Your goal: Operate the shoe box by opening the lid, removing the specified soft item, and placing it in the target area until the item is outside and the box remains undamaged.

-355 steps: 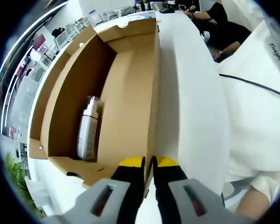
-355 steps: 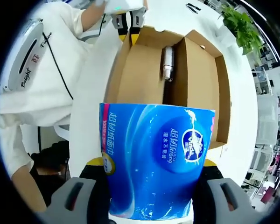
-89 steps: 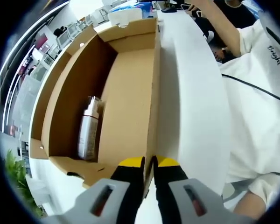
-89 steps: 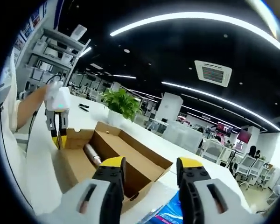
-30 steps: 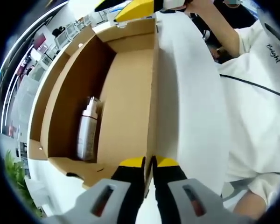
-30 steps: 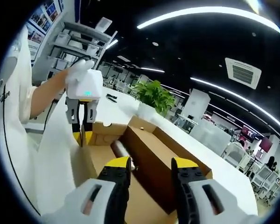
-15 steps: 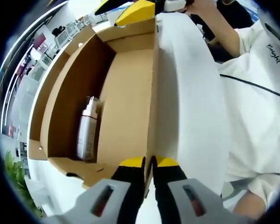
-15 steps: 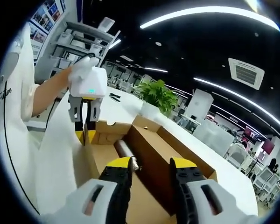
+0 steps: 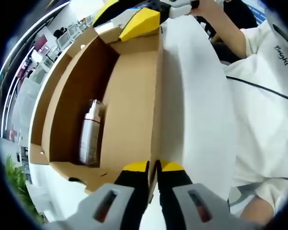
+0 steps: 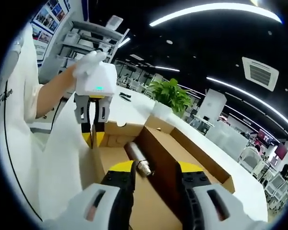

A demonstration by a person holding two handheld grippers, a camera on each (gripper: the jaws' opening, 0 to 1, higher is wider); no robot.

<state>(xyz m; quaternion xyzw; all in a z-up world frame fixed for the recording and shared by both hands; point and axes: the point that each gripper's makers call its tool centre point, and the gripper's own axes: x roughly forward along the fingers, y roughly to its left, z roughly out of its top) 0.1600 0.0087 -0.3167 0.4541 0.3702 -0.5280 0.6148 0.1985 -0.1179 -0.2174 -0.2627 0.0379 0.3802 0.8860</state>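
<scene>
Here, left gripper view — left gripper (image 9: 152,168): yellow-tipped jaws pressed together on the upright cardboard wall of the shoe box (image 9: 134,96), at its near edge.
Box interior: open, brown; a pale bottle (image 9: 90,132) lies along the floor against the far wall.
Lid (image 9: 192,91): white sheet folded out flat beside the box, next to the person's white sleeve (image 9: 269,110).
Right gripper (image 9: 134,14): yellow tips enter at the top, above the box's far end.

Right gripper view — right gripper (image 10: 156,168): jaws spread apart, nothing between them, poised over the open box (image 10: 158,143).
Bottle (image 10: 138,160): lying just beyond the jaw tips, cap toward the camera.
Left gripper (image 10: 92,136): white body held by a hand, jaws clamped on the box wall.
Soft item: cannot be seen in either view.
Background: potted plant (image 10: 170,98) on the white table (image 10: 129,108); shelving (image 10: 81,43) at left.
</scene>
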